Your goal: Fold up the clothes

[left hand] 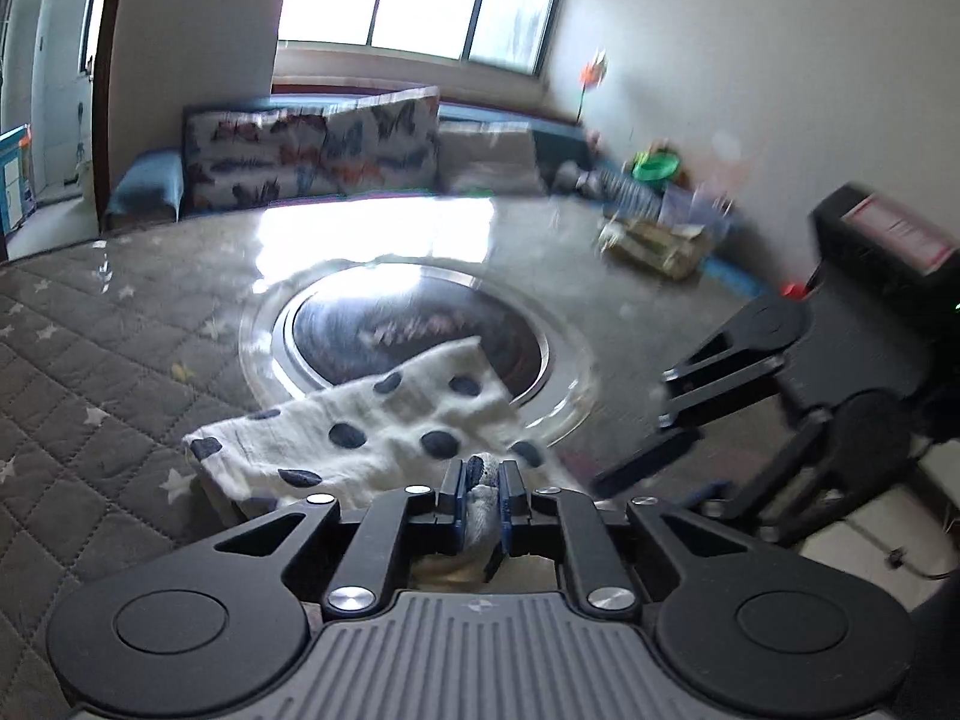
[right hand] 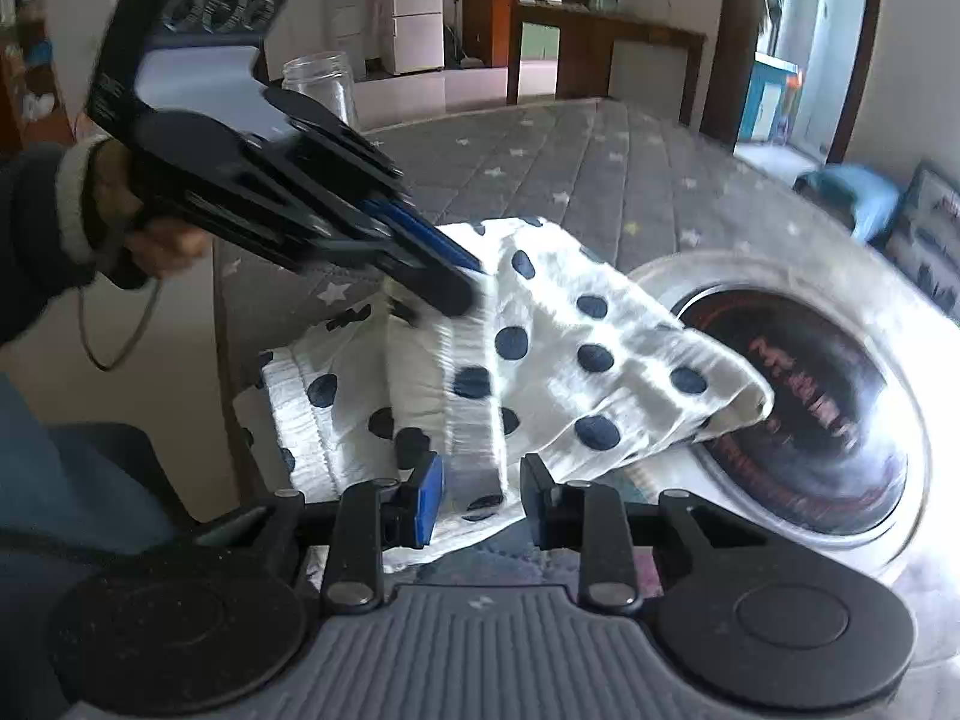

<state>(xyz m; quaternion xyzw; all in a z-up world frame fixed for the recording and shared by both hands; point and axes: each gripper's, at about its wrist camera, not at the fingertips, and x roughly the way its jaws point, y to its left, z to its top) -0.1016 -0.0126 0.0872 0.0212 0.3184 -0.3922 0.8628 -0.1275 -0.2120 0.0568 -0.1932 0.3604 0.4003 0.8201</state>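
Observation:
A white garment with dark blue polka dots [left hand: 384,438] hangs lifted above the grey quilted table cover [left hand: 90,360]. My left gripper [left hand: 483,498] is shut on an edge of it; in the right wrist view that gripper [right hand: 462,276] pinches the cloth's upper edge, held by a hand. My right gripper [right hand: 480,498] has its jaws apart on either side of the garment's [right hand: 570,354] lower elastic edge, not pinching it. It shows in the left wrist view [left hand: 666,420] at right, beside the cloth.
A round glass turntable with a dark centre [left hand: 420,330] sits in the table's middle, under the cloth's far corner. A glass jar [right hand: 318,84] stands at the table's far edge. A sofa with patterned cushions [left hand: 312,150] and toys [left hand: 654,168] lie beyond.

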